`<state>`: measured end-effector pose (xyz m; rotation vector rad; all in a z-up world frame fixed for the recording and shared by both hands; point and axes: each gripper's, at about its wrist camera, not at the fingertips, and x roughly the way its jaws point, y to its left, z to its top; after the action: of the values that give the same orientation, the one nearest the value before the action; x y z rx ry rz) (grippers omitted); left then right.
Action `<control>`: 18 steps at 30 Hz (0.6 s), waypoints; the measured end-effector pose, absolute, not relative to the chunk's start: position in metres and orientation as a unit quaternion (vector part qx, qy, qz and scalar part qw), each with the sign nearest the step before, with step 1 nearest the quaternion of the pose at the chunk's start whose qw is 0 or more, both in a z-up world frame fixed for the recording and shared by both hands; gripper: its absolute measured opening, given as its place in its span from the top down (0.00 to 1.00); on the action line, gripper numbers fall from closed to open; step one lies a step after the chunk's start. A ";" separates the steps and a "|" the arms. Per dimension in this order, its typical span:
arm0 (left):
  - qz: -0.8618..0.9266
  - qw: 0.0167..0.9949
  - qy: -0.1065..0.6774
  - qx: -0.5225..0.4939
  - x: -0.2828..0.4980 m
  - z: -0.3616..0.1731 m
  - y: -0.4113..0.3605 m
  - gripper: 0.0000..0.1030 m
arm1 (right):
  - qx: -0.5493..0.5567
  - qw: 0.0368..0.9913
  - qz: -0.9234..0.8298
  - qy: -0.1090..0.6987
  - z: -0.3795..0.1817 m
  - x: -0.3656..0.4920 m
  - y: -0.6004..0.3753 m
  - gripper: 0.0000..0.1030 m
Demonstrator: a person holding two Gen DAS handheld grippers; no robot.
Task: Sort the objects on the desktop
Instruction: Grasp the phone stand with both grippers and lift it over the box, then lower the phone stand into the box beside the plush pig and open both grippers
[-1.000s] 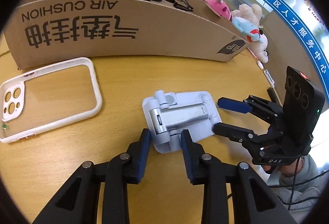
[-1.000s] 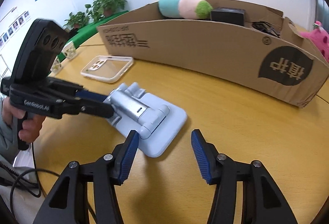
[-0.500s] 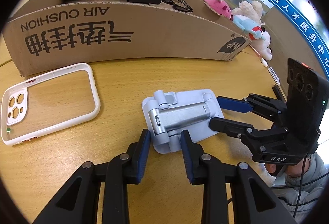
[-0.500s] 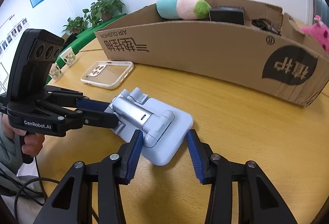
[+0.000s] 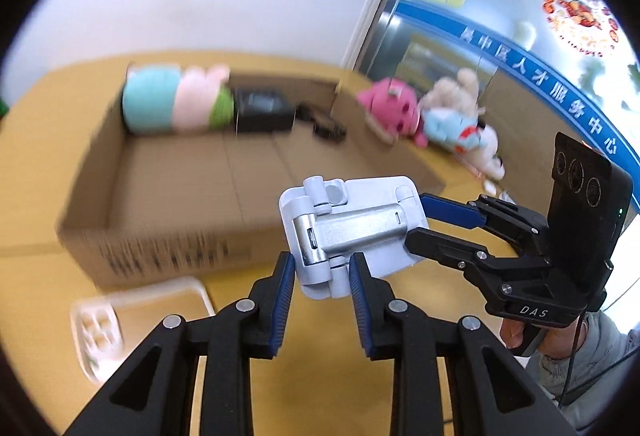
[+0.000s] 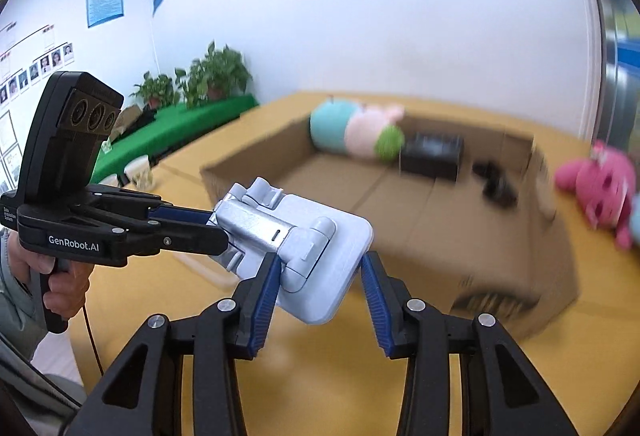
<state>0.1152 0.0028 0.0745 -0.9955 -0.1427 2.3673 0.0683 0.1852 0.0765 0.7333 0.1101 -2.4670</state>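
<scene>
left gripper (image 5: 322, 276): bottom centre of the left wrist view, blue pads pinching the hinge end of the stand; in the right wrist view it comes in from the left (image 6: 218, 232), gripped by a hand (image 6: 60, 276)
right gripper (image 6: 320, 276): bottom centre of the right wrist view, jaws have just been closing, stand between them; left pad presses the stand's edge, right pad sits at its corner, so it pinches the stand; in the left wrist view it reaches in from the right
stand (image 5: 348, 232): pale blue folding phone stand with a silver arm, held by both grippers at opposite ends, lifted clear of the table, centre of both views, in front of the box
table (image 5: 320, 376): yellow wood, lower part of both views
box (image 5: 180, 195): open cardboard box behind the stand, middle of the frame, blurred; printed side faces the cameras
plush (image 5: 176, 103): teal, pink and green, lying along the box's far wall, upper left of the box
adapter (image 5: 262, 109): black block just right of the plush, inside the box
cable (image 5: 328, 125): dark tangle right of the adapter, blurred
case (image 5: 120, 316): white phone case flat on the table, lower left of the left wrist view, near the box's front
toys (image 5: 432, 115): pink, beige and blue soft toys on the table right of the box
plants (image 6: 200, 75): potted, by the wall, upper left of the right wrist view
</scene>
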 end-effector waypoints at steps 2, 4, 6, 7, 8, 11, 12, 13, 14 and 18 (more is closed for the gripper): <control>0.893 0.281 -0.041 -0.349 0.106 0.091 0.006 0.74 | 0.255 0.281 -0.924 0.050 0.092 0.061 0.182 0.61; 0.902 0.276 -0.025 -0.332 0.097 0.103 0.006 0.74 | 0.235 0.283 -0.928 0.059 0.109 0.052 0.177 0.61; 0.908 0.269 -0.016 -0.319 0.087 0.113 0.003 0.74 | 0.219 0.288 -0.930 0.067 0.123 0.039 0.172 0.62; 0.910 0.267 -0.018 -0.317 0.080 0.116 0.000 0.74 | 0.213 0.291 -0.930 0.069 0.130 0.032 0.169 0.62; 0.911 0.264 -0.023 -0.316 0.071 0.118 -0.003 0.75 | 0.208 0.295 -0.930 0.071 0.135 0.025 0.166 0.62; 0.915 0.255 -0.030 -0.312 0.049 0.123 -0.014 0.76 | 0.202 0.307 -0.927 0.072 0.147 -0.001 0.154 0.63; 0.915 0.251 -0.033 -0.314 0.043 0.124 -0.017 0.76 | 0.203 0.310 -0.926 0.073 0.149 -0.011 0.150 0.63; 0.916 0.247 -0.037 -0.315 0.035 0.124 -0.021 0.76 | 0.207 0.313 -0.924 0.071 0.150 -0.022 0.145 0.64; 0.916 0.242 -0.040 -0.317 0.027 0.123 -0.025 0.76 | 0.210 0.317 -0.922 0.067 0.150 -0.031 0.141 0.64; 0.915 0.224 -0.053 -0.332 -0.002 0.116 -0.040 0.76 | 0.235 0.333 -0.913 0.037 0.142 -0.071 0.128 0.64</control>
<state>-0.0021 -0.0402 0.1159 -0.9155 -0.1453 2.5246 -0.0709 0.1277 0.1418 0.6138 0.0966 -2.3840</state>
